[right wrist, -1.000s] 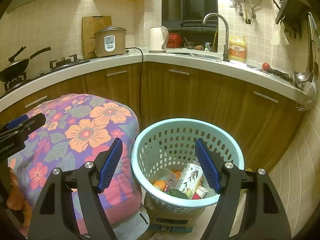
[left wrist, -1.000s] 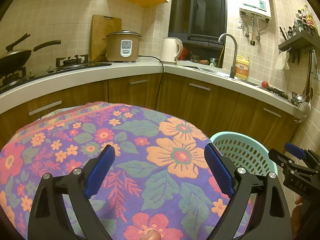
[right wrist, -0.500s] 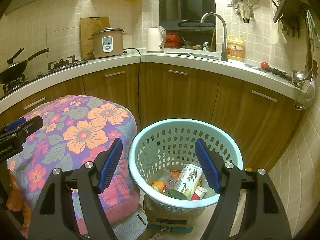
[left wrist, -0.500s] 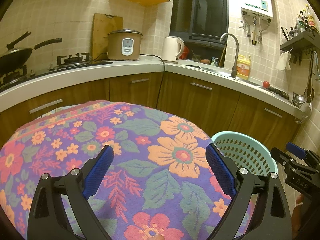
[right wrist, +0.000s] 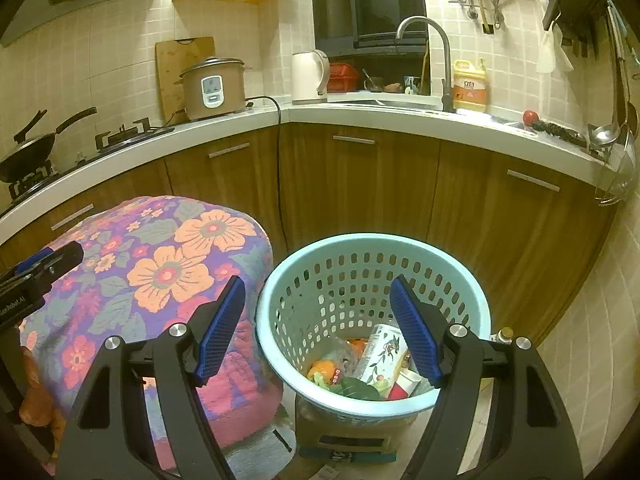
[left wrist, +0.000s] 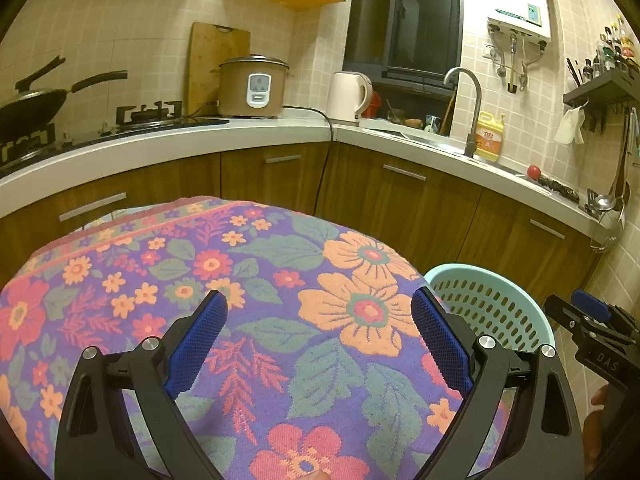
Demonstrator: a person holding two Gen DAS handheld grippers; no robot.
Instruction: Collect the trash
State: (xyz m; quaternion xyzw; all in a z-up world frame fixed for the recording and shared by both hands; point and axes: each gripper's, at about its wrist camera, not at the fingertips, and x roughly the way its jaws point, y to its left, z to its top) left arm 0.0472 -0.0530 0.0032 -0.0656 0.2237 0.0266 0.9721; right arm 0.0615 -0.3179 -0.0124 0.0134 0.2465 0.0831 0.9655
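Landmark: light-blue basket (right wrist: 372, 264), perforated wall, standing on a cardboard box (right wrist: 352, 432) on the floor in front of the wooden cabinets (right wrist: 360, 184).

Trash lies at the bottom of the basket: a white carton with a plant print (right wrist: 380, 350) leaning upright, an orange wrapper (right wrist: 324, 370), a dark green leaf (right wrist: 356, 388), crumpled clear plastic (right wrist: 338, 352), something red and white (right wrist: 404, 386) beside the carton. Smaller pieces too jumbled to tell apart.

Right gripper (right wrist: 318, 330) hangs above the basket's near-left rim, jaws wide apart, nothing between them. One blue pad (right wrist: 414, 336) is over the basket's inside, the other (right wrist: 220, 328) is over the cloth edge.

Left of the basket, just beside it: a rounded surface covered with a purple floral cloth (left wrist: 224, 280). Nothing lies on the cloth in either view.

Left gripper (left wrist: 318, 336) hovers above the cloth, jaws wide apart, holding nothing. From its camera the basket (left wrist: 492, 312) shows to the right past the cloth's edge, with the tip of the right gripper (left wrist: 588, 316) beyond it.

Behind the basket, on the counter (right wrist: 400, 118): rice cooker (right wrist: 214, 88), white kettle (right wrist: 310, 76), tap (right wrist: 432, 52), yellow bottle (right wrist: 470, 86). A pan (left wrist: 44, 98) sits on the stove, far left.
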